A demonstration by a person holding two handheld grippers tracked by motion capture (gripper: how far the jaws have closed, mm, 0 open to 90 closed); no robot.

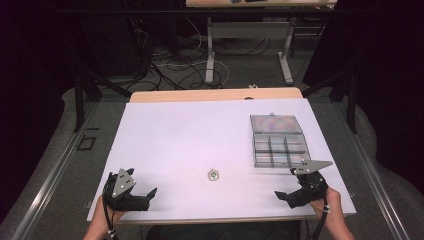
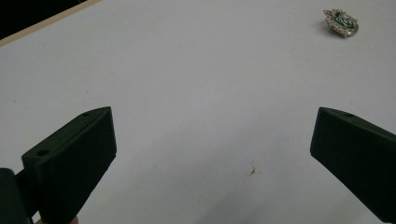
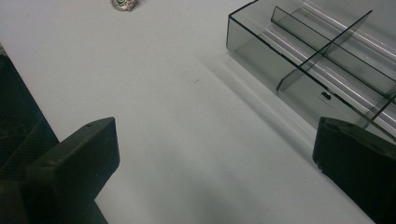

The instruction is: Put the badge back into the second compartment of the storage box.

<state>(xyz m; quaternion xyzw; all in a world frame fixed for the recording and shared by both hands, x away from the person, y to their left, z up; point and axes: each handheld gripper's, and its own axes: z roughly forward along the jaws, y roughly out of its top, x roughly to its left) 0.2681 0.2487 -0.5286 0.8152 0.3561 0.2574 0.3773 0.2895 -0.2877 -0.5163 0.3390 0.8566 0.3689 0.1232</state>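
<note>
The small jewelled brooch (image 1: 213, 174), lying left of the clear compartment box (image 1: 278, 142) on the desk (image 1: 165, 140), looks light, rigid and probably slippery, best pinched across its edges by either the left gripper (image 1: 150, 196) or the right gripper (image 1: 283, 196), whose jaws both stand wide open and empty.

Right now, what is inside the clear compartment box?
The compartment box stands open; the compartments that show look empty. The brooch lies outside on the table.
</note>
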